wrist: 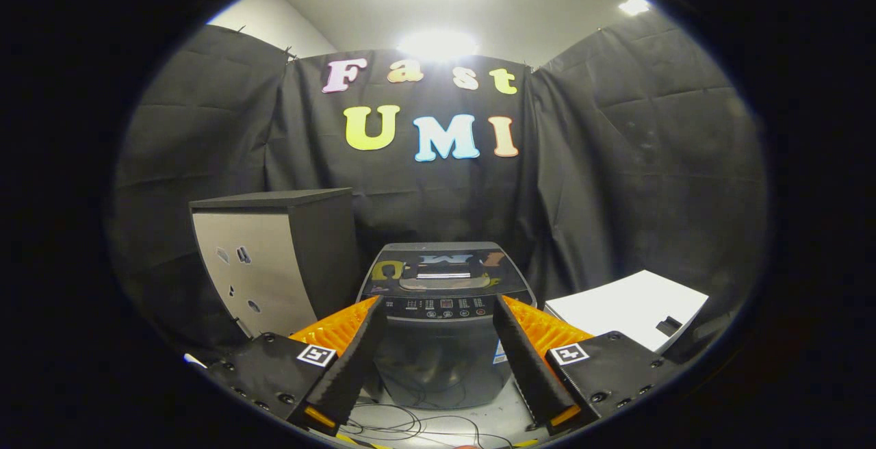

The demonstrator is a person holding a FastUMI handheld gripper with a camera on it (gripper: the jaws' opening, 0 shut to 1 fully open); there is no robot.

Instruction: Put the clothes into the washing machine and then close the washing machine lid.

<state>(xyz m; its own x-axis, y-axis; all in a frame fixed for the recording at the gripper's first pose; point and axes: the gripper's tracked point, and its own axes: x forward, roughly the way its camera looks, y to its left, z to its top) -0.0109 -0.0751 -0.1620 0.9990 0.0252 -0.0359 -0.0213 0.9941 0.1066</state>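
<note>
A small grey top-loading washing machine (443,326) stands straight ahead on the floor, beyond my fingers. Its glossy dark lid (445,271) lies flat and closed, with a row of buttons along the near edge. My gripper (441,305) is open, held back from the machine, with nothing between its fingers. The machine's front panel shows in the gap between them. I see no clothes.
A grey and dark cabinet (274,264) stands left of the machine. A white boxy appliance (626,309) sits to its right. Thin cables (410,425) lie on the pale floor in front of the machine. Black cloth walls close the booth all round.
</note>
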